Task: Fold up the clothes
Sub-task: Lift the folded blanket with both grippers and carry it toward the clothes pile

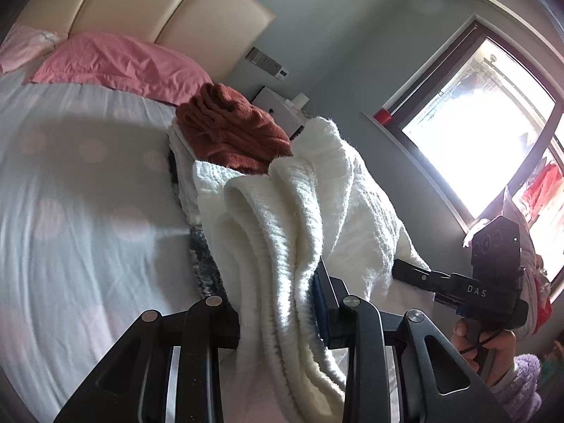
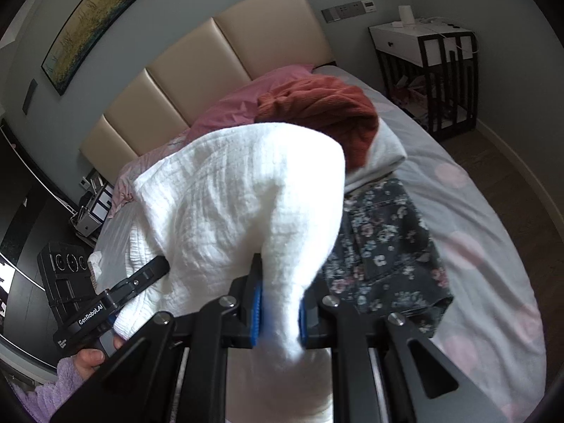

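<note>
Left wrist view only: bright window [image 1: 483, 120] at right, red item on its sill, right gripper [image 1: 412, 269] seen from the side with a hand [image 1: 490, 349] in a fuzzy lilac sleeve [image 1: 521, 384] on its handle. Right wrist view only: framed painting [image 2: 102, 14] above the headboard [image 2: 218, 67], white-topped bedside table [image 2: 423, 38] with dark frame, wood floor, left gripper [image 2: 155, 268] from the side, and a dark floral garment [image 2: 384, 250] lying flat on the bed [image 2: 493, 218]. Both views: pink pillow [image 1: 123, 63], dotted pale sheet, rust-red knit [image 1: 232, 127] sitting on a folded white item near the pillow.

White sweater [image 1: 282, 239] held up over the bed, between both tools, hanging in thick ribbed folds; bunched, several layers doubled over. Soft waffle/rib texture, sunlit on the window side. Hides part of the floral garment and red knit behind it.

Left gripper [image 1: 282, 320] clamped on a thick bundle of the sweater, fingers held partly apart by the cloth. Right gripper [image 2: 278, 313] clamped on a thinner pinch of the same sweater, blue pads [image 2: 256, 312] pressing the fabric from both sides.
</note>
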Demonstrator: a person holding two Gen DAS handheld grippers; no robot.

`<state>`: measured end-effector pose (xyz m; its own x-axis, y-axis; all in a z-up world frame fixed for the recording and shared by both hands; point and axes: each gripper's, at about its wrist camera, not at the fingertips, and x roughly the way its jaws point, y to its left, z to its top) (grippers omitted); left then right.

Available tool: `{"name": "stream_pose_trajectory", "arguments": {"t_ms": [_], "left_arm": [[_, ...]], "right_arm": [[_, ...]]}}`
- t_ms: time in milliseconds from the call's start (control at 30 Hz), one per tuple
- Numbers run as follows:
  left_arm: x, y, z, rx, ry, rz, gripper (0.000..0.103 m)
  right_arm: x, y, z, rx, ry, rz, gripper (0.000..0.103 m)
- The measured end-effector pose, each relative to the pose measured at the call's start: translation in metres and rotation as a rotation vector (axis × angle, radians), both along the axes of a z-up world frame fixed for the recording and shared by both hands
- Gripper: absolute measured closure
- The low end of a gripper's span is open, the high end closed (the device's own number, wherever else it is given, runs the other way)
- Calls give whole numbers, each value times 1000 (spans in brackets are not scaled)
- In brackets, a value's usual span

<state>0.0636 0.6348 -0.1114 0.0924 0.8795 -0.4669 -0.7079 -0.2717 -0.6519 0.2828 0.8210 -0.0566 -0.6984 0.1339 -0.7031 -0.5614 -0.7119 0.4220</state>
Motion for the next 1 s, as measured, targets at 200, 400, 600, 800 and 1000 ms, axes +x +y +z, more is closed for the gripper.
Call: {"name": "stream_pose_trajectory", "arguments": {"t_ms": [200,400,600,800,1000], "left_arm": [[9,70,-42,-86,-36,-13,72],[-5,111,-89,-161,-99,2,72],[-14,130,-126,-233,-126,-36,70],[-28,132,-133,-218,-180,-145,57],[-40,143,-113,-229,-95,-206,35]], "right_arm": [[-4,63,-36,-5,-83,-9,88],[-22,112,-91,-59,-133,-13,88],[-31,131,-144,-133,-218,-3,88],[-23,146,-150,-226,-179,33,70],[-13,179,-146,-363,-53,17,28]]}}
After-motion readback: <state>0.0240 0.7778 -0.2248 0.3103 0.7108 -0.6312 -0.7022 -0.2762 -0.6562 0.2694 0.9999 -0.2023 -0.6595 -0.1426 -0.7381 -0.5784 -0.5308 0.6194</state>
